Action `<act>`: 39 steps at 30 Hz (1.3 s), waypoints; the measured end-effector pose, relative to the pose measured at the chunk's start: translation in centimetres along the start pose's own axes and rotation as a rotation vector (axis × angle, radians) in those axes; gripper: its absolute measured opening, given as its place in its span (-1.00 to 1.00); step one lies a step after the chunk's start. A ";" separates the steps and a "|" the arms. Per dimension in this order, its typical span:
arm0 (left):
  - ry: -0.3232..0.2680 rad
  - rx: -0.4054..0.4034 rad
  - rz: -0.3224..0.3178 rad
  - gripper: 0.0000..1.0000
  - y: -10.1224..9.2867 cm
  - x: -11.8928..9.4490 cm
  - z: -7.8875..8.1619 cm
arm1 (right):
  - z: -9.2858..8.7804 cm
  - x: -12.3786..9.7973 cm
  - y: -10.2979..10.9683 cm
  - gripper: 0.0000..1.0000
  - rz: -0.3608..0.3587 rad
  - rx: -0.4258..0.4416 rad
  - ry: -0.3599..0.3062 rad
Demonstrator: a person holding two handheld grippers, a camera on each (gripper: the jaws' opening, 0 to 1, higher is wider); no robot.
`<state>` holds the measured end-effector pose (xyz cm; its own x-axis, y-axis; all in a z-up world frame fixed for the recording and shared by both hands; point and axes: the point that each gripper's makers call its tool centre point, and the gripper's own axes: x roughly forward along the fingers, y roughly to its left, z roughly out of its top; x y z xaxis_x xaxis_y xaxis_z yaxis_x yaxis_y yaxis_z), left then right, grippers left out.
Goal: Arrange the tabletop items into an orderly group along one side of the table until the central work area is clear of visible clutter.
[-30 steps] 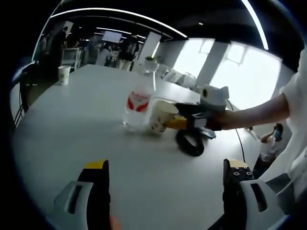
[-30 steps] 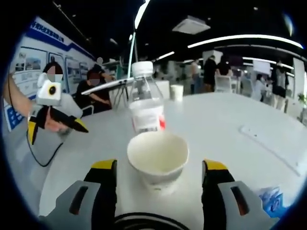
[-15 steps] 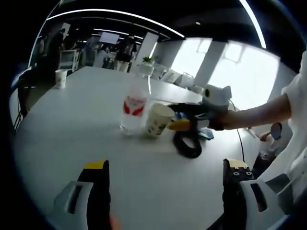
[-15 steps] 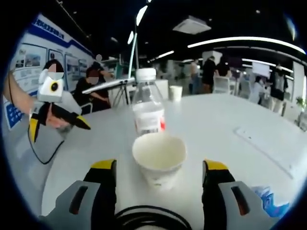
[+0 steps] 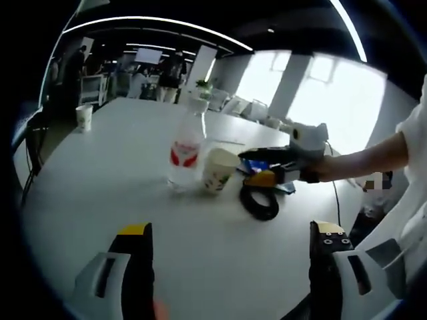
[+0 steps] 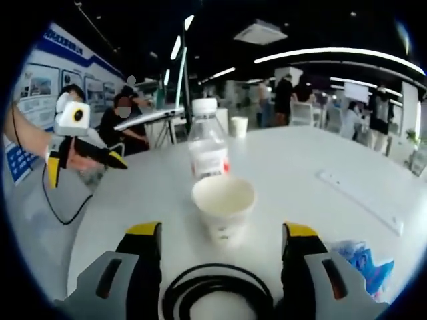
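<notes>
The paper cup stands upright on the white table, dead ahead of the right gripper and just far of its jaws, with the water bottle upright just behind it and the coiled black cable lying near, between the jaws. The right gripper is much the nearer; its jaws are spread wide, wider than the cup, and grasp nothing. The left gripper hangs well apart, jaws wide and empty. A blue packet lies to the right.
</notes>
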<state>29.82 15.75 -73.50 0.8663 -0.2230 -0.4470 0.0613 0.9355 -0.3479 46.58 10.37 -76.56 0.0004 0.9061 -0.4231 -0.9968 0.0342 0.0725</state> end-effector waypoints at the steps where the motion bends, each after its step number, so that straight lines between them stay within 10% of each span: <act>1: 0.006 0.005 -0.002 0.89 0.0 0.0 0.0 | -0.1 -0.3 0.0 0.42 -0.005 0.002 0.001; 39: 0.022 0.059 -0.043 0.83 -2.2 0.0 2.5 | -0.1 -8.0 0.0 0.42 -0.134 0.137 -0.076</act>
<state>30.90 14.38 -70.68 0.8513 -0.2682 -0.4509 0.1274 0.9394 -0.3182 46.60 3.09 -73.27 0.1432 0.9186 -0.3684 -0.9672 0.2089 0.1449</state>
